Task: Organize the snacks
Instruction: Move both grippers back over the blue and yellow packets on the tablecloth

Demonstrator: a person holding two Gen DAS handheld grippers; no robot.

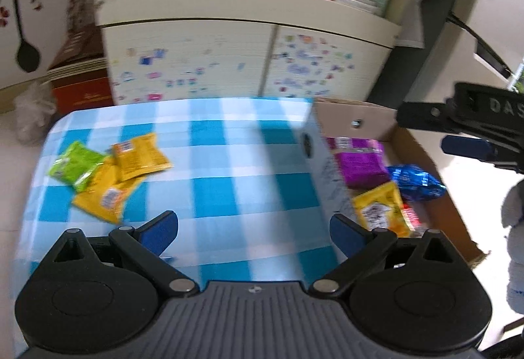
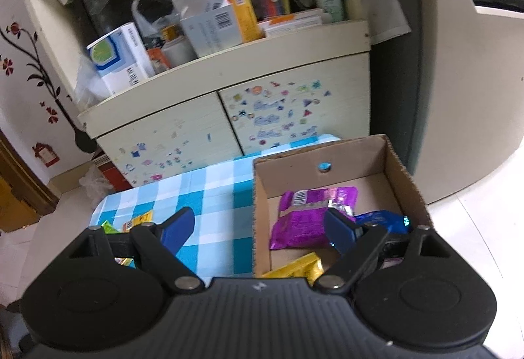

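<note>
On the blue-checked tablecloth point(image 1: 229, 162) at the left lie a green packet point(image 1: 73, 164) and two yellow packets point(image 1: 137, 156). A cardboard box point(image 2: 327, 175) at the table's right end holds a purple packet point(image 2: 304, 221), a blue foil snack point(image 1: 414, 182) and a yellow packet point(image 1: 381, 208). My left gripper point(image 1: 253, 229) hovers open over the cloth, nothing between its fingers, the loose packets ahead to its left. My right gripper point(image 2: 258, 228) stands open across the box's left wall, nothing held; it also shows at the right edge point(image 1: 465, 142) of the left wrist view.
Behind the table stands a cream cabinet point(image 2: 229, 116) with sticker-covered doors and a shelf crowded with boxes and bottles. A red-brown carton point(image 1: 82, 87) sits on the floor at its left. A white plush toy point(image 1: 517, 228) shows at the right edge.
</note>
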